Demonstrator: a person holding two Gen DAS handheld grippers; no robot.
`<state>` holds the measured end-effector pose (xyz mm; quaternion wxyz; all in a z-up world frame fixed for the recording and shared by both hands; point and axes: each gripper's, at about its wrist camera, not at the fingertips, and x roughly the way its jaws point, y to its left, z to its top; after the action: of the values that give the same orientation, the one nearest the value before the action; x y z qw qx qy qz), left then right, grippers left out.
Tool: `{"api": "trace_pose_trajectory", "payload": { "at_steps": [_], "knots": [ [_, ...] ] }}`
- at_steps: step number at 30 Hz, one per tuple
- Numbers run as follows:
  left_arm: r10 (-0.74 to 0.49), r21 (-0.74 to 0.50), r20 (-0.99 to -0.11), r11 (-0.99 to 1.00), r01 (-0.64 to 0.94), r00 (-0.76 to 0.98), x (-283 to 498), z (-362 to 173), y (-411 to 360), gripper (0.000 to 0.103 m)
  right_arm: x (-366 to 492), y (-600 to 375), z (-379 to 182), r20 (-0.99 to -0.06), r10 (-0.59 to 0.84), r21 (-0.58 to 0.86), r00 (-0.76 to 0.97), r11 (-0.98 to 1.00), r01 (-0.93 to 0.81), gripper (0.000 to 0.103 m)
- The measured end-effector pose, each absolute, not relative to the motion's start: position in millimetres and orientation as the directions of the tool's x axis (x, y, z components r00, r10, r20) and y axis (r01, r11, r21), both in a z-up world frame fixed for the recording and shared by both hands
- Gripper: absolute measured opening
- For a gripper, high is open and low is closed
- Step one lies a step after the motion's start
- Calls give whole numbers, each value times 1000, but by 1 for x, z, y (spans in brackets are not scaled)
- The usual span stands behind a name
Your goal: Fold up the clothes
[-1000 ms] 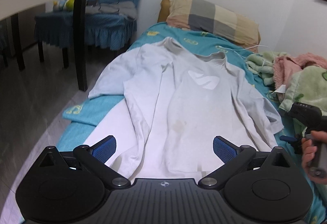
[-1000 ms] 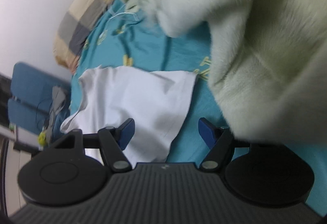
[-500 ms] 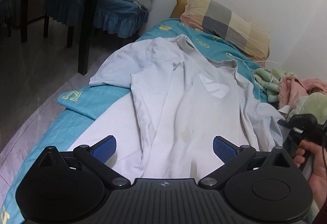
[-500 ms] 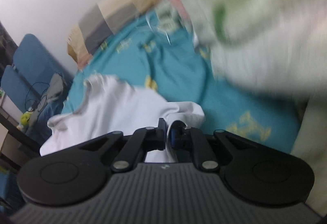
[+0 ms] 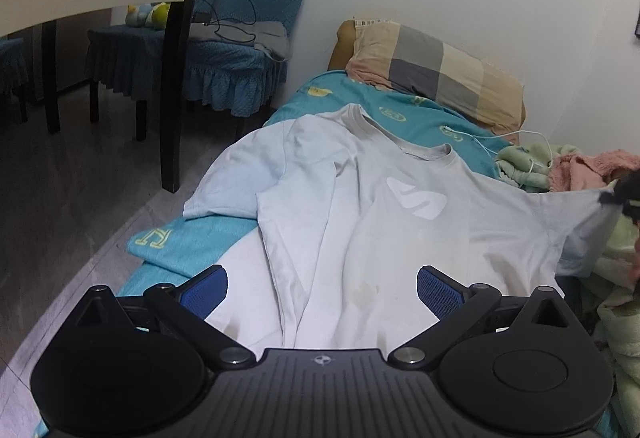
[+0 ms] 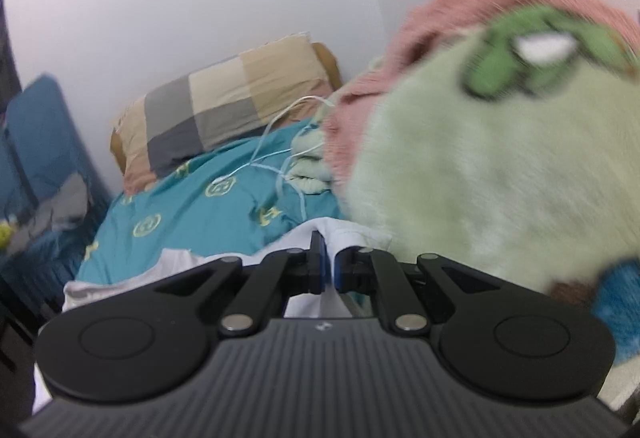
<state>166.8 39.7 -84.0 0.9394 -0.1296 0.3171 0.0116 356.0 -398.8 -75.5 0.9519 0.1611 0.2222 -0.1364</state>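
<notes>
A white T-shirt (image 5: 380, 222) with a white chest logo lies front up on the teal bed sheet (image 5: 408, 114), collar toward the pillow. My left gripper (image 5: 322, 288) is open and empty, hovering over the shirt's hem. My right gripper (image 6: 327, 266) is shut on the shirt's right sleeve (image 6: 340, 234) and holds it lifted. In the left wrist view that sleeve (image 5: 588, 222) is pulled up and out at the right edge, where the right gripper (image 5: 624, 192) shows in part.
A checked pillow (image 5: 436, 70) lies at the bed's head. A pile of green and pink fleece (image 6: 500, 158) crowds the right side. A white cable (image 5: 516, 142) runs across the sheet. Blue chairs (image 5: 224, 50) and a table leg (image 5: 176, 86) stand left on the floor.
My right gripper closed on the shirt's right sleeve and lifted it outward. My left gripper stayed open while its view shifted over the hem.
</notes>
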Motion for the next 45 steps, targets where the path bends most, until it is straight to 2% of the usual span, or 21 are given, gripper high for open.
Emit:
{"api": "trace_pose_trajectory", "payload": {
  "at_steps": [4,8,12,16,18,19,20,27,32,35,38,41,45],
  "knots": [
    [-77,-248,-577,965,-85,813,164,-80,49,102,373,-335,-52,-500,-149,195,853,940,279,7],
    [-67,-266,-564,958,-104,823,163,-78,69,102,384,-243,-49,-516,-43,172,855,973,153,7],
    [-43,-283,-562,948,-144,826,164,-84,95,102,402,-165,-78,-548,14,99,836,994,49,8],
    [-47,-292,-588,943,-158,807,171,-95,107,102,420,-136,-117,-613,70,105,787,994,-7,12],
    [-76,-316,-595,938,-146,800,175,-100,107,102,415,-136,-129,-633,128,159,763,987,-34,41],
    [-94,-329,-594,935,-134,799,177,-102,106,102,411,-140,-130,-635,165,197,754,979,-48,67],
    [-111,-340,-594,932,-123,797,178,-103,104,102,405,-145,-130,-632,197,229,749,971,-62,75],
    [-172,-365,-589,928,-70,790,175,-104,90,101,300,-187,-81,-538,276,310,797,943,-117,75],
    [-206,-378,-583,925,-38,786,167,-99,78,101,217,-210,-48,-524,278,385,805,920,-67,76],
    [-197,-357,-582,934,-30,789,162,-96,70,99,173,-221,-40,-476,287,425,831,903,-68,76],
    [-182,-333,-572,943,-24,800,157,-92,63,99,144,-231,-35,-423,249,422,871,905,-54,76],
    [-188,-310,-547,951,11,815,158,-87,50,97,135,-234,-27,-354,208,357,912,931,-74,76],
    [-175,-174,-504,980,99,846,174,-84,7,96,123,-237,-17,-254,159,258,954,962,-91,76]
  ]
}}
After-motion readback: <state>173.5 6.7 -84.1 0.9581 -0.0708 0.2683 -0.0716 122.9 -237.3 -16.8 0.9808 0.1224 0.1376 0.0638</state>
